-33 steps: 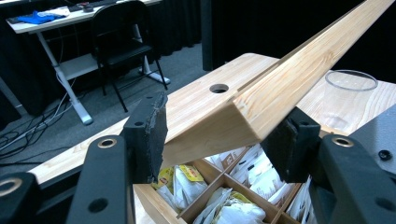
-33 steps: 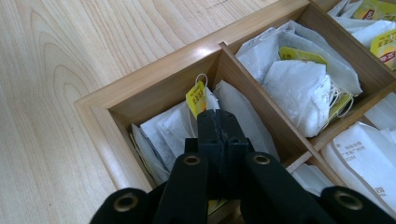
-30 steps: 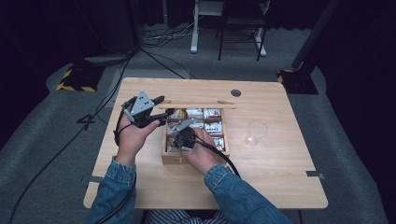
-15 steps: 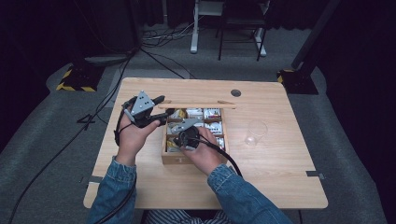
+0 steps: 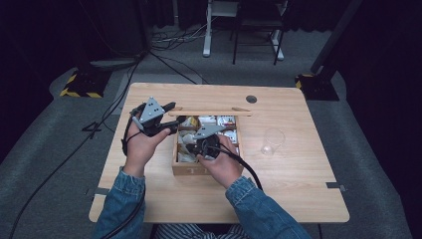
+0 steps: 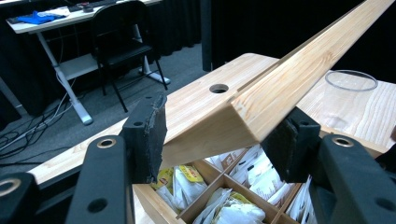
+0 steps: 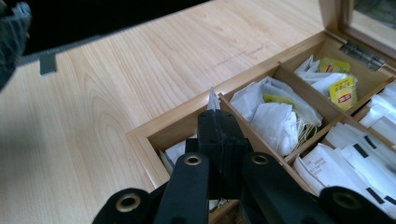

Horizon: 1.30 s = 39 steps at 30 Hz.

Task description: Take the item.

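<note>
A wooden tea box [image 5: 199, 169] stands open at the table's middle, its compartments full of white and yellow tea bags [image 7: 275, 116]. My left gripper [image 5: 171, 117] is shut on the corner of the raised lid [image 6: 280, 88] and holds it up; the lid shows as a thin strip [image 5: 209, 113] from above. My right gripper [image 5: 191, 147] is down in the box's near left compartment. Its jaws [image 7: 219, 135] are shut on a white tea bag, of which a sliver [image 7: 212, 100] pokes up past the tips.
An empty clear glass [image 5: 272, 142] stands on the table right of the box, its rim [image 6: 351, 80] beyond the lid. A round cable hole [image 5: 251, 99] is near the far edge. A chair and desk stand on the floor behind.
My right gripper has drifted slightly to the right over the box, still shut. The left gripper and the lid have stayed put.
</note>
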Each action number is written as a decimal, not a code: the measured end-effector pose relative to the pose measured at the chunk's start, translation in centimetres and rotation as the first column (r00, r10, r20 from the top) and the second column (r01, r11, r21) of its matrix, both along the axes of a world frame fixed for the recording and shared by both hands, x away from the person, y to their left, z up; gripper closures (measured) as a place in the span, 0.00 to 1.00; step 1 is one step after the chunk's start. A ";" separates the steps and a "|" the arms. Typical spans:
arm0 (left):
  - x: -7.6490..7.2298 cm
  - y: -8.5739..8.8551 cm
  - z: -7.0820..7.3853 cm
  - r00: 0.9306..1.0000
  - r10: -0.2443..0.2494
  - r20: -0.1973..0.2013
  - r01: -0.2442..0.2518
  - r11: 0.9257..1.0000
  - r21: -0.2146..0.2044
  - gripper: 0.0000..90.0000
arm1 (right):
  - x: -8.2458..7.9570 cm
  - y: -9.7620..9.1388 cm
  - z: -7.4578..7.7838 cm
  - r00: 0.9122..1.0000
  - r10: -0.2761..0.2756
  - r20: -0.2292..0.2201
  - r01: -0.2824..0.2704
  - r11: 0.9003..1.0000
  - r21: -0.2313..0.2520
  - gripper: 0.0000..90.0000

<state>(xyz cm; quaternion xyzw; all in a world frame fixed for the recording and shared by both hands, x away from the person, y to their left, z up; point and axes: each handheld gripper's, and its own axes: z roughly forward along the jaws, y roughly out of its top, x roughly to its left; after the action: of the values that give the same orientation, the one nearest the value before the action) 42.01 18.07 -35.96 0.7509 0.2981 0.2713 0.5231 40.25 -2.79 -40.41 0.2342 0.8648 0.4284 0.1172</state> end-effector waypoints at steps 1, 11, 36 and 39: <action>0.0 0.0 0.0 1.000 0.000 0.000 0.000 1.000 0.000 0.49 | -0.1 -0.1 0.1 1.000 0.000 0.000 0.000 1.000 0.012 1.00; 0.0 0.0 0.0 1.000 -0.001 0.000 0.001 1.000 0.000 0.49 | -0.3 -1.2 1.0 1.000 -0.007 0.013 0.006 0.997 0.078 1.00; 0.0 -0.1 -0.1 1.000 -0.002 -0.004 0.002 1.000 0.001 0.48 | -1.3 -7.8 3.6 0.989 -0.141 0.043 0.134 0.981 0.141 1.00; 0.0 -0.1 -0.1 1.000 -0.001 -0.004 0.001 1.000 0.001 0.48 | -1.3 -8.7 3.8 0.986 -0.160 0.046 0.152 0.978 0.145 1.00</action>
<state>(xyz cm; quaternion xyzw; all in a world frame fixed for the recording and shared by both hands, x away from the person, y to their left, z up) 41.97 17.94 -36.04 0.7519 0.2984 0.2699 0.5223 38.93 -11.49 -36.61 0.2967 0.8077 0.4843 0.1584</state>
